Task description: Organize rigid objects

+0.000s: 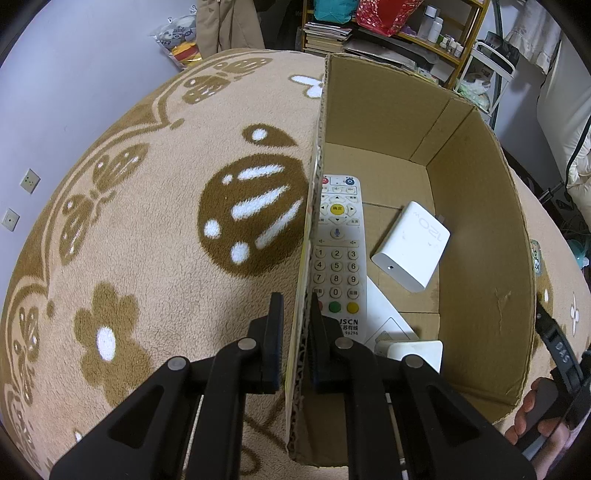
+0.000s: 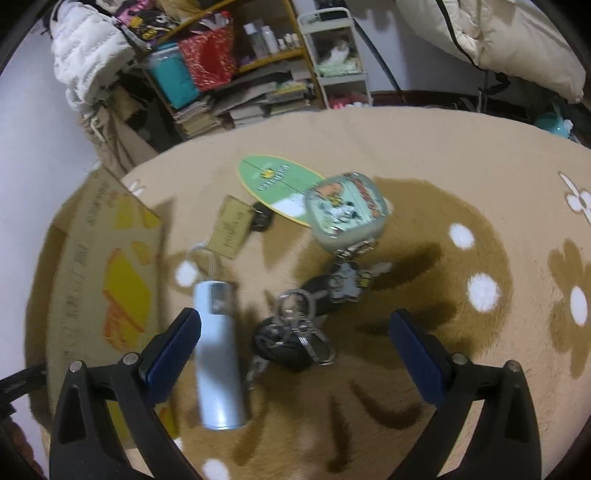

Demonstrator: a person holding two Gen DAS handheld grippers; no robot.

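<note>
My left gripper (image 1: pixel 295 306) is shut on the left wall of a cardboard box (image 1: pixel 480 206), one finger outside and one inside. In the box lie a white remote control (image 1: pixel 338 254), a white charger block (image 1: pixel 412 245) and another white item (image 1: pixel 413 350) near the fingers. My right gripper (image 2: pixel 293 326) is open and empty above the blanket. Between and just beyond its fingers lie a bunch of keys with a black fob (image 2: pixel 291 338) and a pale blue cylinder (image 2: pixel 219 354). Farther off are a small cartoon tin (image 2: pixel 347 212), a green oval card (image 2: pixel 275 186) and a gold tag (image 2: pixel 232 227).
Everything rests on a beige and brown patterned blanket (image 1: pixel 155 229). The box's outer side (image 2: pixel 107 280) stands left of the right gripper. Cluttered shelves (image 1: pixel 391 33) with books and bottles, a white cart (image 2: pixel 340 62) and a white jacket (image 2: pixel 85 48) stand behind.
</note>
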